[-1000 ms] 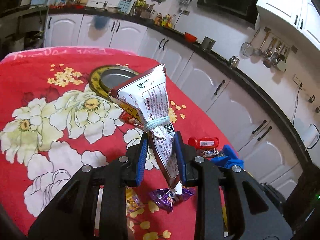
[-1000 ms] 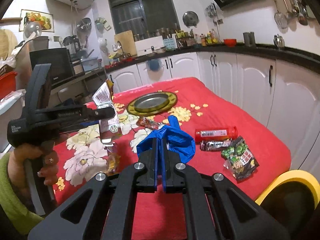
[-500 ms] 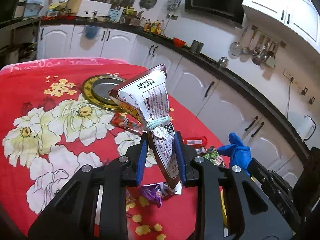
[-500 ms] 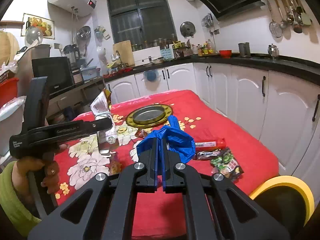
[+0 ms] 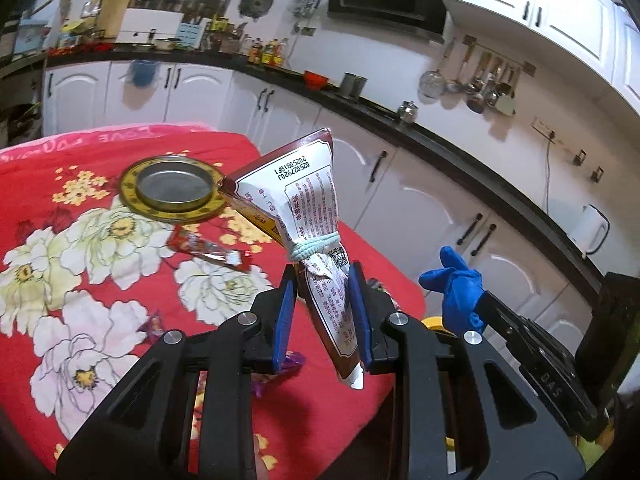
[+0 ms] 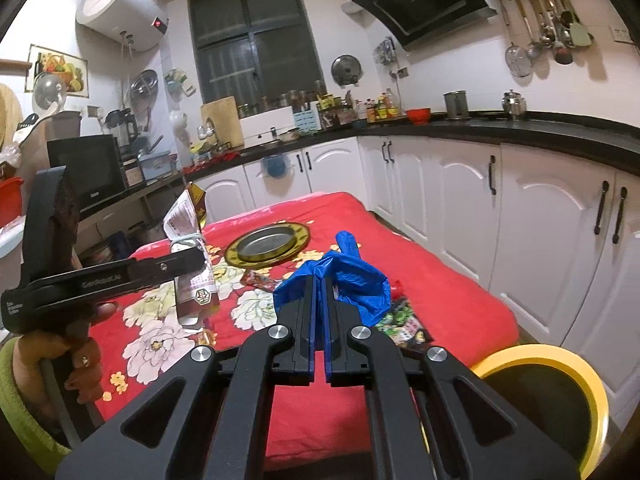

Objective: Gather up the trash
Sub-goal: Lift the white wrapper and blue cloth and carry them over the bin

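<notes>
Above the red flowered desk [image 5: 120, 300]: left gripper [image 5: 322, 312], fingers clenched on a snack packet [image 5: 316, 216] tied with a pale band; right gripper [image 6: 319, 320], fingers clamped tight on a crumpled blue bag [image 6: 352, 276]. Change since a second ago: both loads have risen and drifted toward the desk's near edge, where a yellow-rimmed bin [image 6: 560, 360] stands. Judged: carrying stage, drop pending. Remaining on desk: red wrapper [image 5: 208, 250], green packet [image 6: 404, 326], metal plate [image 5: 172, 188].

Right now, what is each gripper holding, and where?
Left gripper: tied snack bag, pinched below its tie. Right gripper: blue plastic bag, by a bunched fold.
</notes>
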Demonstrator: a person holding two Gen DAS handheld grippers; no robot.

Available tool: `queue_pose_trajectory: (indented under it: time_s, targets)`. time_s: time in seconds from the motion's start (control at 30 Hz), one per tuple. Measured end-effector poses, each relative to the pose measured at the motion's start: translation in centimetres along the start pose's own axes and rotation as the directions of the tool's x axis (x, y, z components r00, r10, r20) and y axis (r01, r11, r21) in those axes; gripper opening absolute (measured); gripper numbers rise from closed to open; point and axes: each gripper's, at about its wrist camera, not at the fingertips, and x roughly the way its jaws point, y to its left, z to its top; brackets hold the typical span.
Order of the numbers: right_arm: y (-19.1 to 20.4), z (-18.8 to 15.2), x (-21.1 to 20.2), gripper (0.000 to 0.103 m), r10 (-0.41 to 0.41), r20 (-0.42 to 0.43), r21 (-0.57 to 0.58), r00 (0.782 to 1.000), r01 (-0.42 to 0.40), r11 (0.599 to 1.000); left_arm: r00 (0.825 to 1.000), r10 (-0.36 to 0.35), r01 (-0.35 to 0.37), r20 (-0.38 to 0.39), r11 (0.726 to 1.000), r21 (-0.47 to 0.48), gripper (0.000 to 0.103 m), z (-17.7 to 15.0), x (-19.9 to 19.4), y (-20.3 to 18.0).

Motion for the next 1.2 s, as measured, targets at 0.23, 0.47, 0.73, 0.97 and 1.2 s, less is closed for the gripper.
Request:
queue_pose_trajectory:
  time_s: [0.23, 0.47, 0.73, 0.97, 1.2]
  targets:
    - [-2.0, -0.2, -2.0, 0.003, -0.042, 0.028, 0.030, 0.999, 0.041, 0.999, 0.999, -0.041, 0.041, -0.019, 0.998, 0.046, 0.020, -0.5, 0.4, -2.6]
    - [-3.9, -0.6, -3.8, 0.003, -0.082, 0.045, 0.053, 0.996, 0.080, 0.995, 0.996, -0.079, 0.083, -0.048, 0.992, 0.092, 0.020, -1.3, 1.0, -5.2]
    - [-6.0, -1.2, -5.7, 0.003, -0.133, 0.062, 0.091, 0.989, 0.127, 0.988, 0.989, -0.117, 0.130, -0.094, 0.980, 0.152, 0.020, -2.6, 2.0, -8.4]
    - [-7.8, -1.7, -6.9, 0.003, -0.169, 0.067, 0.122, 0.983, 0.160, 0.980, 0.982, -0.138, 0.162, -0.130, 0.967, 0.198, 0.020, -3.7, 2.6, -10.7]
    - [-9.5, -2.2, -7.9, 0.003, -0.198, 0.065, 0.144, 0.978, 0.187, 0.972, 0.974, -0.156, 0.191, -0.162, 0.953, 0.235, 0.020, -4.6, 3.4, -12.5]
